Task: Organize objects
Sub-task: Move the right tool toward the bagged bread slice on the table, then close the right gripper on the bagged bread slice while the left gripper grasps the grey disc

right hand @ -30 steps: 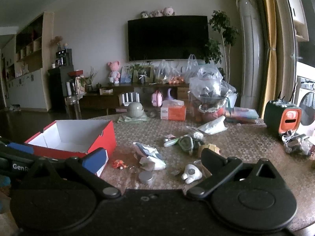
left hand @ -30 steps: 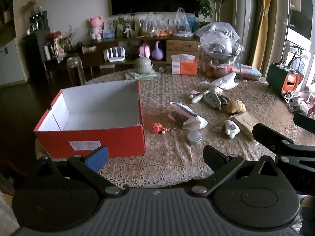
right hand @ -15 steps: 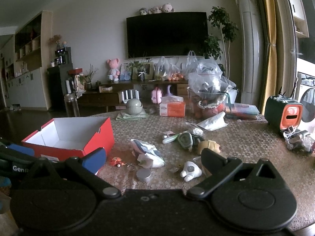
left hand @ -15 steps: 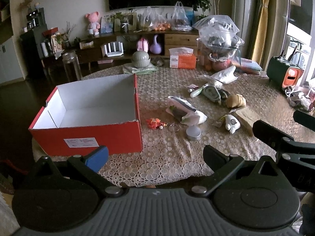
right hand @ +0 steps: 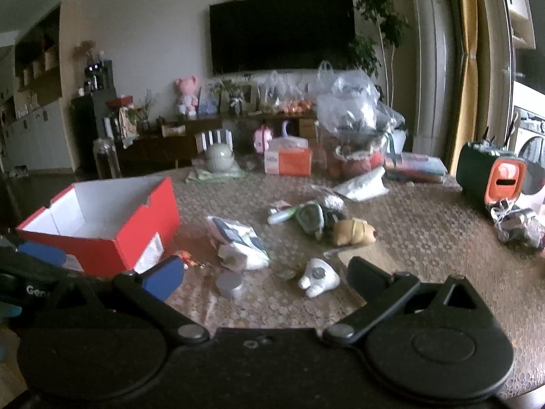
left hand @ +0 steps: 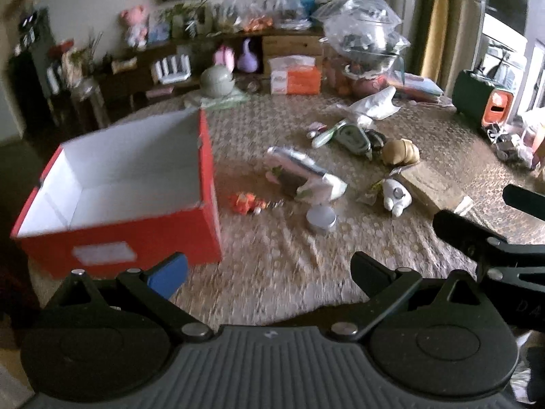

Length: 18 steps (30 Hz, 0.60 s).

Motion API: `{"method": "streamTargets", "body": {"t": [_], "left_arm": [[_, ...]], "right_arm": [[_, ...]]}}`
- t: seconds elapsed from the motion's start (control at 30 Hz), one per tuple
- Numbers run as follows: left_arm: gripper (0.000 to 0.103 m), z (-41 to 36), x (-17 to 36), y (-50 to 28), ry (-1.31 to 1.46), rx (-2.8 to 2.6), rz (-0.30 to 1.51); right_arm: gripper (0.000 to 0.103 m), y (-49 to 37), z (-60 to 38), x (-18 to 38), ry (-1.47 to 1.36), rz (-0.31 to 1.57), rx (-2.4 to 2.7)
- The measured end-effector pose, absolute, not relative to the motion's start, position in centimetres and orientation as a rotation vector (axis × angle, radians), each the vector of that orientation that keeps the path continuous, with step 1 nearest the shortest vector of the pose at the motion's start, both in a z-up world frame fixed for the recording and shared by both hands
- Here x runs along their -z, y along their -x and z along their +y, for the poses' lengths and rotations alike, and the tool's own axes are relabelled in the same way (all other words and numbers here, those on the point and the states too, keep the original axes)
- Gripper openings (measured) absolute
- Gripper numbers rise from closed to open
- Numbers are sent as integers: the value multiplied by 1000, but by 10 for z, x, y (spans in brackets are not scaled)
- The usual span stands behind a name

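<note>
An open, empty red box (left hand: 115, 231) with a white inside stands at the left of the table; it also shows in the right wrist view (right hand: 102, 235). Loose items lie to its right: an orange charm (left hand: 243, 202), a crumpled packet (left hand: 303, 173), a silver puck (left hand: 321, 218), a white toy (left hand: 395, 196), a brown plush (left hand: 400, 151) and a green device (left hand: 354, 136). My left gripper (left hand: 269, 269) is open and empty above the table's near edge. My right gripper (right hand: 265, 272) is open and empty, just before the puck (right hand: 230, 284) and the white toy (right hand: 318, 277).
An orange tissue box (left hand: 294, 76), a grey-green jar (left hand: 216, 81) and a big plastic bag of things (left hand: 364, 51) stand at the table's back. A green and orange container (left hand: 483, 104) is at the right edge. The lace tablecloth (left hand: 279, 272) covers the table.
Both grippers have moved forward and closer over the table, so the box and loose items look larger. Both stay open and empty.
</note>
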<state>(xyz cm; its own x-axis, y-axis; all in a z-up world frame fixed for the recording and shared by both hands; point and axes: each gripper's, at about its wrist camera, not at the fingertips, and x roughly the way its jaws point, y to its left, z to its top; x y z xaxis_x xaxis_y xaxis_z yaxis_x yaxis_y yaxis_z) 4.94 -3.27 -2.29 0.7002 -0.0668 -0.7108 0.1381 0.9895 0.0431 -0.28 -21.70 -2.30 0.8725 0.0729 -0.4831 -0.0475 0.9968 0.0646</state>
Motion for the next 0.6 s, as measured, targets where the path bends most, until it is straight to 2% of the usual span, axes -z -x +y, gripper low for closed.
{"method": "streamTargets", "body": {"t": [0.27,0.6], "left_arm": [[102,-64,54,-90,-155,154,745],[102,-87,102,-140,-176,173,791]], "right_arm": [[103,-39,-252,49,74,545,39],[102,-99,-308,103,99,725,72]]}}
